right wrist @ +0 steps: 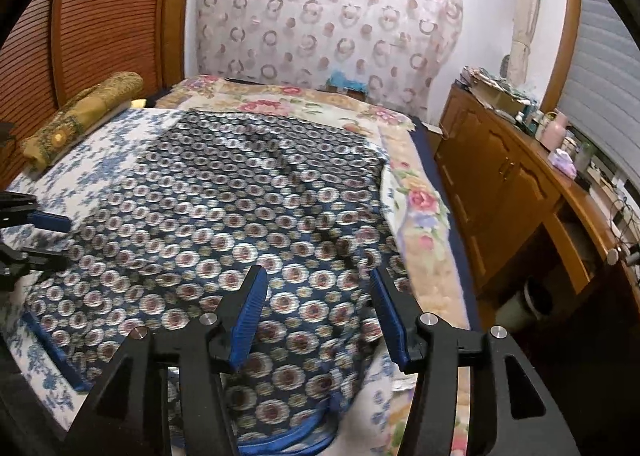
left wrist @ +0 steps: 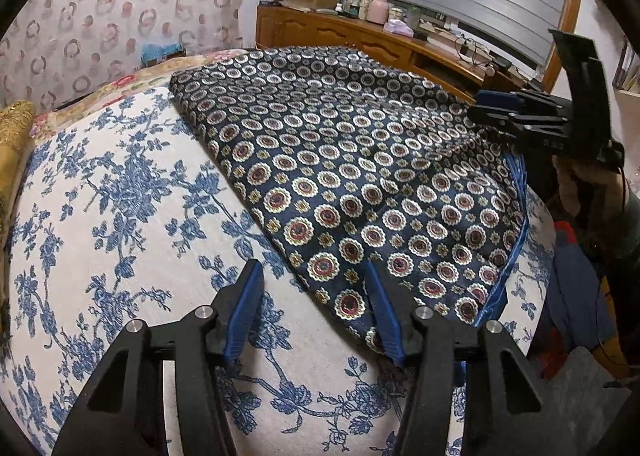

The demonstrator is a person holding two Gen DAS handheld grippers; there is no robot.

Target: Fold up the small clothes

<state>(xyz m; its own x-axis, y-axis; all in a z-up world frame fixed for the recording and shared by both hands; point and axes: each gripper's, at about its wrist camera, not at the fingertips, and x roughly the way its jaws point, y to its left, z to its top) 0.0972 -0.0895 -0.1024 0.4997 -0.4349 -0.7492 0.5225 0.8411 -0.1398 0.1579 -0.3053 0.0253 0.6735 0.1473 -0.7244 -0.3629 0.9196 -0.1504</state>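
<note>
A dark navy cloth with round medallion print (left wrist: 352, 160) lies spread flat on the bed, with a blue hem along its near edge (left wrist: 516, 240). It also fills the middle of the right wrist view (right wrist: 224, 208). My left gripper (left wrist: 312, 276) is open and empty, hovering over the cloth's near left edge. My right gripper (right wrist: 316, 284) is open and empty above the cloth's near right part. The right gripper also shows at the far right of the left wrist view (left wrist: 500, 112), and the left gripper at the left edge of the right wrist view (right wrist: 52, 240).
The bed has a white cover with blue floral print (left wrist: 120, 216) and a rose-print blanket (right wrist: 416, 192). A gold bolster (right wrist: 80, 112) lies at the bed's left. A wooden sideboard with clutter (right wrist: 520, 176) stands right of the bed. A patterned curtain (right wrist: 328, 16) hangs behind.
</note>
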